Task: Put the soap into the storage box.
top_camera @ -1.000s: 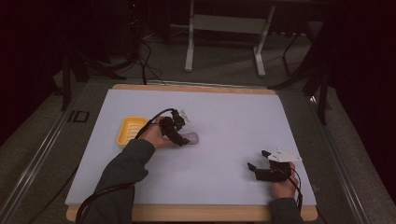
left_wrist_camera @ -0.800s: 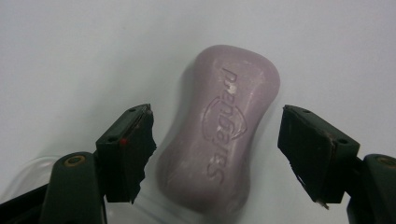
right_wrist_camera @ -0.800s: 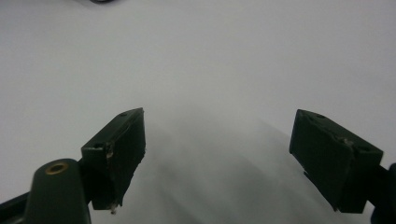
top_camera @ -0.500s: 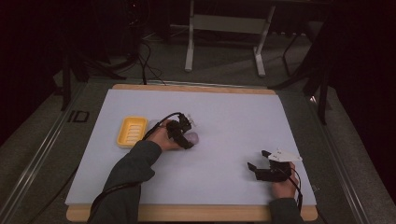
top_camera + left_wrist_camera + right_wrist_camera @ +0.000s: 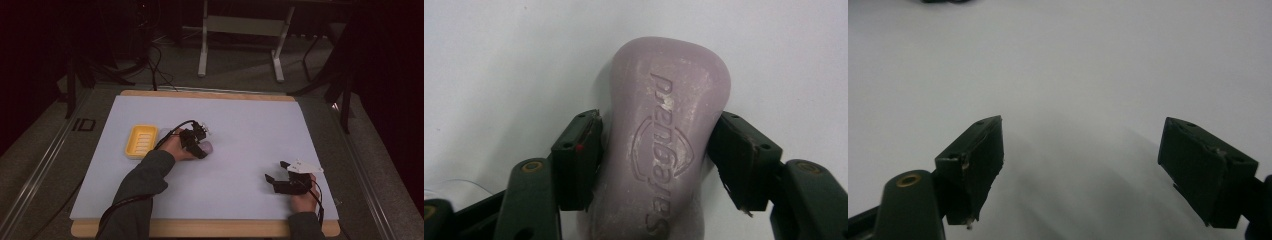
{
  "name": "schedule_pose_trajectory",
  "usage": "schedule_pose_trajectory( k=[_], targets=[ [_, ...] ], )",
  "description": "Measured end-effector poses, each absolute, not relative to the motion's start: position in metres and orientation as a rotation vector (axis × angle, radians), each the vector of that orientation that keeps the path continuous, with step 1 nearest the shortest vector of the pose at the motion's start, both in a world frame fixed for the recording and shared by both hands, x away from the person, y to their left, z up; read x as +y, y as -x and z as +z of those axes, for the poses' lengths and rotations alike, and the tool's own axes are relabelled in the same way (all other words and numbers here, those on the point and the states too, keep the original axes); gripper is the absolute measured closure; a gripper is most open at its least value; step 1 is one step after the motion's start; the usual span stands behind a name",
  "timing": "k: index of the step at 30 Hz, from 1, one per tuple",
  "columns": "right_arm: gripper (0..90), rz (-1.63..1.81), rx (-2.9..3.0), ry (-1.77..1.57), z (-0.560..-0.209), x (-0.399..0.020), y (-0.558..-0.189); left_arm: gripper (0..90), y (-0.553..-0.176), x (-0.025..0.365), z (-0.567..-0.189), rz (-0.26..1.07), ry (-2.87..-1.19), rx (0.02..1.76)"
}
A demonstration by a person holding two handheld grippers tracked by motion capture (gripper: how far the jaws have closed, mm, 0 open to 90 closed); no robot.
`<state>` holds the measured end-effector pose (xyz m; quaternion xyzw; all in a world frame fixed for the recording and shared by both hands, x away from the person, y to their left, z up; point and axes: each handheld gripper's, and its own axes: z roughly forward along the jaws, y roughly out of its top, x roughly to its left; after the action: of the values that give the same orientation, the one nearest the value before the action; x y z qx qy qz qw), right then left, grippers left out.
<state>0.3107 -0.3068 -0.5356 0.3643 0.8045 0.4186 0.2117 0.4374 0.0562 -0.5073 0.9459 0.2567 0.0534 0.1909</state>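
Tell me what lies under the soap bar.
Around the soap, held between the left gripper fingers, bare white mat shows. The patch directly beneath it is covered, so contact cannot be judged.

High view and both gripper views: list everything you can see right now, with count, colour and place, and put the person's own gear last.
Soap bar: one, pale purple with embossed lettering, on the mat right of the dish, between the left gripper's jaws.
Soap dish: one, yellow, left part of the mat.
Mat: one, white, covering the tabletop.
Table: one, wooden edge showing around the mat.
Left gripper: one, black, closed on the soap bar's sides.
Right gripper: one, black, jaws apart, near the table's right front.
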Motion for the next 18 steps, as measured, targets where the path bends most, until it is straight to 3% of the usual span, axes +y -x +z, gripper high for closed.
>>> schedule_pose_trajectory(
  k=[6,18],
  targets=[
    [18.1,1.162,2.235,-1.012,-0.5355,-0.3069,-0.3107,48.7,-0.4370,0.0545,-0.5046,0.144,-2.689,0.739],
    [18.1,1.162,2.236,-1.012,-0.5356,-0.3068,-0.3107,49.5,-0.4361,0.0488,-0.5010,0.117,-2.776,0.755]
  ],
)
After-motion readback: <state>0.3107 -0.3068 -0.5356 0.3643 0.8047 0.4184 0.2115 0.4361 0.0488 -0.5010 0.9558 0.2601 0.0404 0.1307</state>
